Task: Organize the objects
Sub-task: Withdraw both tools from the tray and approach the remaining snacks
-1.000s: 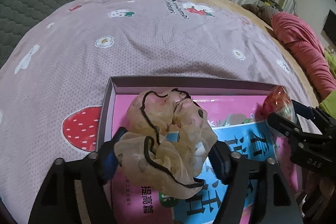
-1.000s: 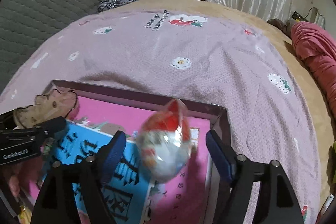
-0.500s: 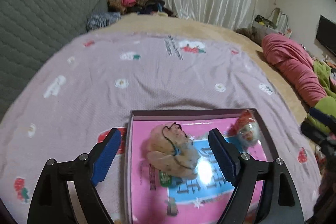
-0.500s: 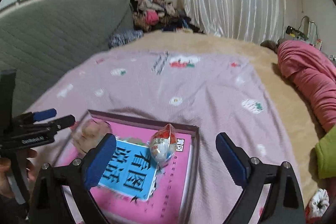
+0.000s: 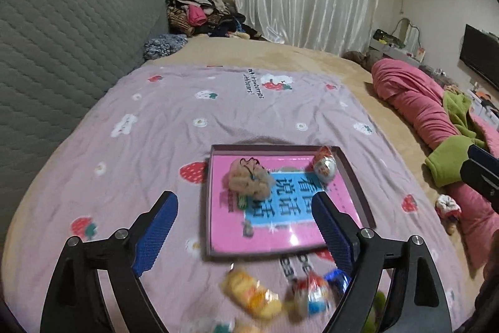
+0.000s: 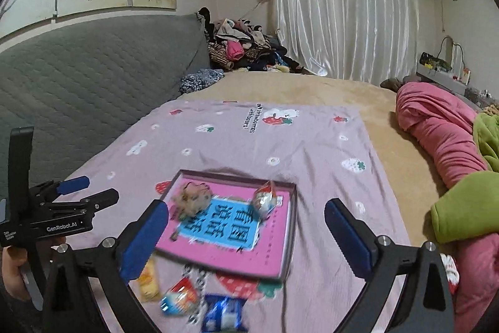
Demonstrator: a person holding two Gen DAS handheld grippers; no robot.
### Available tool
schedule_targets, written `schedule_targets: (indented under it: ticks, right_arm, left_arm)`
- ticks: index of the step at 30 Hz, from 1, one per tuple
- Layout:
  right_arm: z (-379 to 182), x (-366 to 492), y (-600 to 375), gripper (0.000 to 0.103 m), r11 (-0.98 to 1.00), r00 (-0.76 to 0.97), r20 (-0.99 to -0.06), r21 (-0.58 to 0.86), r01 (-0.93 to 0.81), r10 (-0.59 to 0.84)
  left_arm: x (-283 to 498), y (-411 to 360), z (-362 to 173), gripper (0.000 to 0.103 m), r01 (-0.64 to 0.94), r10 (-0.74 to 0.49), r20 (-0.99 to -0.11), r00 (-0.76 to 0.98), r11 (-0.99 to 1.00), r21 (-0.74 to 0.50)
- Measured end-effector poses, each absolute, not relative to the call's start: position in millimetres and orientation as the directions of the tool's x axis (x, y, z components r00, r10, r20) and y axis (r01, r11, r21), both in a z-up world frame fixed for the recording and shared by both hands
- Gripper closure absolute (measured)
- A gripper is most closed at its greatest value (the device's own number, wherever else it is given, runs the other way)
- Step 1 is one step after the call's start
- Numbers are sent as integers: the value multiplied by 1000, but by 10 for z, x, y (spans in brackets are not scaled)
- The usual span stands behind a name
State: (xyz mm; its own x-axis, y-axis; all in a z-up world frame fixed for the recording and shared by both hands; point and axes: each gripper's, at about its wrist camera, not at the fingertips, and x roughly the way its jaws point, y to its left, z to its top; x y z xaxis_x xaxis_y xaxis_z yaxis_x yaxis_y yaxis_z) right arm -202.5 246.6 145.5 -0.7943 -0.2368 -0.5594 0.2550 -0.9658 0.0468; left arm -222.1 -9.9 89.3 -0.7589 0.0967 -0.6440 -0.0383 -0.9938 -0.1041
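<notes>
A shallow purple box (image 5: 352, 177) (image 6: 288, 227) with a pink and blue book in it lies on the lilac strawberry blanket. A beige scrunchie (image 5: 249, 179) (image 6: 193, 198) lies at its far left. A red and white wrapped egg (image 5: 325, 167) (image 6: 265, 199) lies at its far right. My left gripper (image 5: 246, 227) is open and empty, pulled back above the blanket. My right gripper (image 6: 246, 233) is open and empty, also pulled back. Blurred snack packets lie near the box's front: a yellow one (image 5: 249, 295) (image 6: 149, 280), a red and blue one (image 5: 312, 292) (image 6: 179, 298) and a blue one (image 6: 223, 314).
The left gripper body shows at the left of the right wrist view (image 6: 59, 214). A grey quilted headboard (image 5: 62, 46) runs along the left. A pink duvet (image 5: 421, 105) and green cloth (image 5: 449, 158) lie at the right. A clothes pile (image 5: 199, 11) sits at the back.
Both grippers let go, the left of the scrunchie and the right of the egg, and drew back and up from the box. The snack packets have come into view.
</notes>
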Motion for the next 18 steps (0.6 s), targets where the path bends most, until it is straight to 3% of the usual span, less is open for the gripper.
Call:
schedule_targets:
  ticks: [13, 18]
  right_arm:
    - [1951, -1098, 2319, 1, -960, -811, -528, 33, 277, -252]
    - [1932, -851, 2247, 1, -961, -807, -540, 13, 276, -240]
  left_arm:
    - [-1096, -182, 1508, 13, -19, 66, -597, -799, -996, -85]
    - [-900, -122, 1535, 6, -18, 62, -610, -790, -997, -77]
